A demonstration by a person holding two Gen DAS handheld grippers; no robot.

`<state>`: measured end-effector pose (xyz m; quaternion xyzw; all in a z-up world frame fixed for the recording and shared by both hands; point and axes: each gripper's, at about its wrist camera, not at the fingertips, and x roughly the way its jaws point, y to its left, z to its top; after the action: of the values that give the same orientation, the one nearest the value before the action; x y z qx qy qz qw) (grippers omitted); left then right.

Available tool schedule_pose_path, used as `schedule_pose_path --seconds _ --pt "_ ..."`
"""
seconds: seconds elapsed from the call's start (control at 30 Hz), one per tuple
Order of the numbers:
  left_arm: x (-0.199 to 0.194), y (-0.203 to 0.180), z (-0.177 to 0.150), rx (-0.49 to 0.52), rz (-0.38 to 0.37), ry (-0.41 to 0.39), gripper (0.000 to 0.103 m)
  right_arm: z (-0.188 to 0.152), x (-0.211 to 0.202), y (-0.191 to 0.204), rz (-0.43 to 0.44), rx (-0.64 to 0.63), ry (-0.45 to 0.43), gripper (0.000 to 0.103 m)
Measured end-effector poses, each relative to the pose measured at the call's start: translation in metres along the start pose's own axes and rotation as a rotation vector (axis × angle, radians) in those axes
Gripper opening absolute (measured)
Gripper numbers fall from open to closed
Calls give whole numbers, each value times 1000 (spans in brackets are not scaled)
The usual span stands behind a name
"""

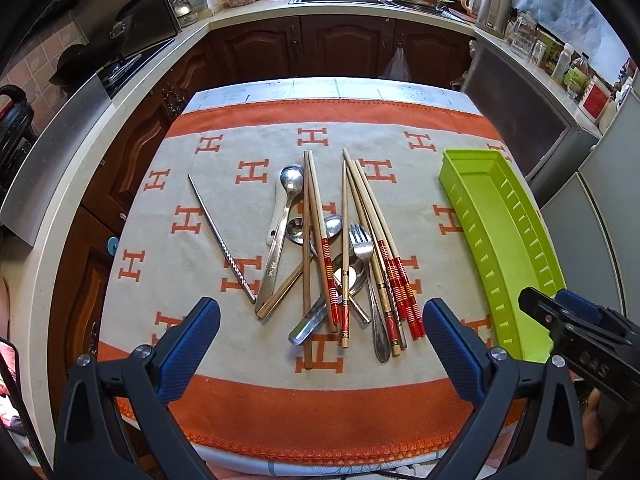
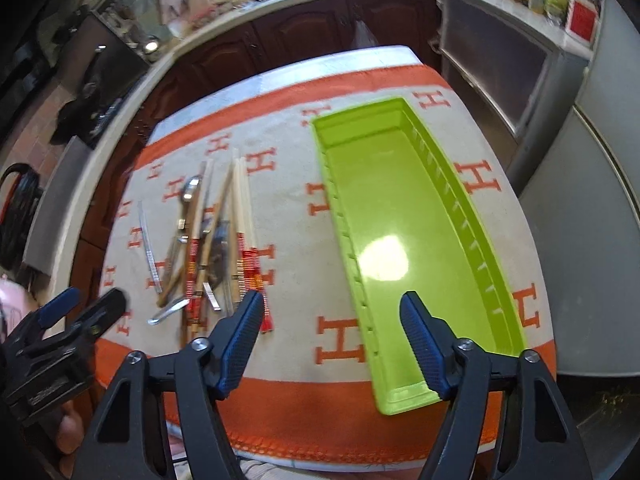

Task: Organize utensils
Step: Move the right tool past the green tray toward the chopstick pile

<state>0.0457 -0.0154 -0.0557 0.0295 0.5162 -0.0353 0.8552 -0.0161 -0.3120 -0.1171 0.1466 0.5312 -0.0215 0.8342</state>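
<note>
Showing only its own spread right gripper (image 2: 332,320) above the green tray (image 2: 400,208), the right wrist view blurs the utensil pile (image 1: 340,264).

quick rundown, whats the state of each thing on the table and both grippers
green tray: empty, flat on the cloth
utensil pile: loose, crossed over each other, none in the tray
metal chopstick: lying apart, left of the pile
fork: in the pile, tines away from the camera
left gripper: jaws open, holding nothing, above the near end of the pile
right gripper: jaws open, holding nothing, above the cloth between pile and tray
</note>
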Motion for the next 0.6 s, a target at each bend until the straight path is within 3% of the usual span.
schedule_pose_path --seconds 0.17,0.27,0.33,0.43,0.6 --pt "1 0 0 6 -2 -3 100 0 38 -17 -14 32 102 56" --pt "3 0 0 5 14 3 100 -2 54 -20 -12 27 136 42" --pt "5 1 1 3 12 6 100 -4 61 -20 -10 25 146 24" --pt "6 2 1 4 22 9 100 -7 67 -21 -17 39 152 12" --pt "10 9 2 -13 25 24 100 -6 72 -17 -22 56 152 11"
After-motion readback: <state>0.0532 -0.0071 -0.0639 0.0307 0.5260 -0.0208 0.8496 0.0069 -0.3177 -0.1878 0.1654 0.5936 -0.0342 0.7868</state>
